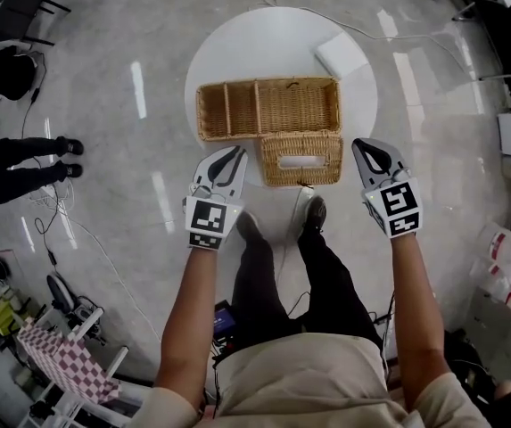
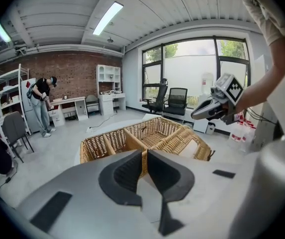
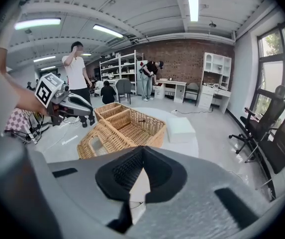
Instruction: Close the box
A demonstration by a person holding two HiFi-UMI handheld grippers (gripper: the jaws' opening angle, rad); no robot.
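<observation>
From the head view, the woven straw-coloured box with three open compartments stands in the middle of the round white surface. Its woven lid with a rectangular slot lies folded out toward the person, touching the near wall of the large right compartment. A white rectangular block lies just beyond the box on the right. The left gripper hangs just left of the lid and the right gripper just right of it; neither touches anything. In the left gripper view, the jaws leave only a narrow gap and hold nothing. The box shows ahead, and the lid slopes down from its wall. In the right gripper view, the jaws are pressed together at their tips and hold nothing. The lid is the nearest part of the box. The closing seems not yet begun. To do it well, I think one gripper should go under the free near edge of the lid, or pinch it lightly, and swing it up and over the joint. The other gripper can steady the box wall, because the light box may slide on the smooth surface.
</observation>
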